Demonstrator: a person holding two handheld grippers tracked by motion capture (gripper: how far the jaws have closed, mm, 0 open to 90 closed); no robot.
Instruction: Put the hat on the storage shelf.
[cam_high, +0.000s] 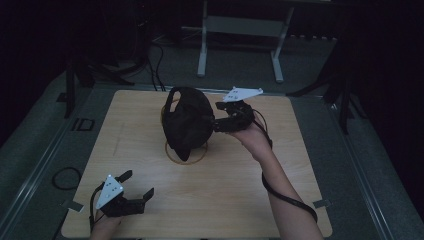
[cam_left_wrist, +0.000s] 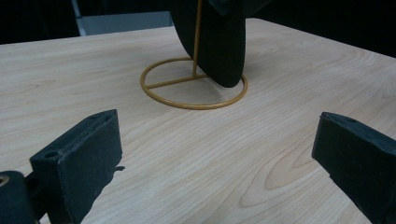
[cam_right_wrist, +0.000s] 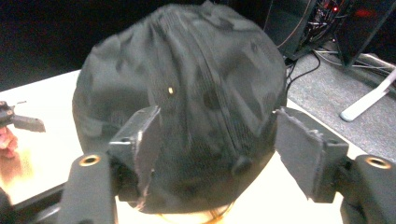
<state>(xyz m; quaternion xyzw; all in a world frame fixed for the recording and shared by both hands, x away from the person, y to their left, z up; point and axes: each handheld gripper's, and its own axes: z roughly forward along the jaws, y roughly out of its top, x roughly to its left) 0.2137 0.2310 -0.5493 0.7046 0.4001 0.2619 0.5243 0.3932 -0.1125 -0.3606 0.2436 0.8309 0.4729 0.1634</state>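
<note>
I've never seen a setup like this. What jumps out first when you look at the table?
A black cap hangs on a thin gold wire stand at the middle of the wooden table. The right claw sits right against it, jaws spread to either side. The left claw rests open near the table's front left corner, holding nothing.

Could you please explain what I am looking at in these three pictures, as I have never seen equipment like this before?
A person sits at a wooden table and holds a hand-operated two-jaw gripper in each hand. The high view looks down from above the table. The other two pictures come from small cameras riding on the grippers, looking along their black jaws. On the table stands a thin gold wire stand with a ring base, and a black cap hangs on it. The right gripper is at the cap with its jaws open, one on either side of the crown, not pressing on it. The left gripper rests near the table's front edge, open and empty.
</note>
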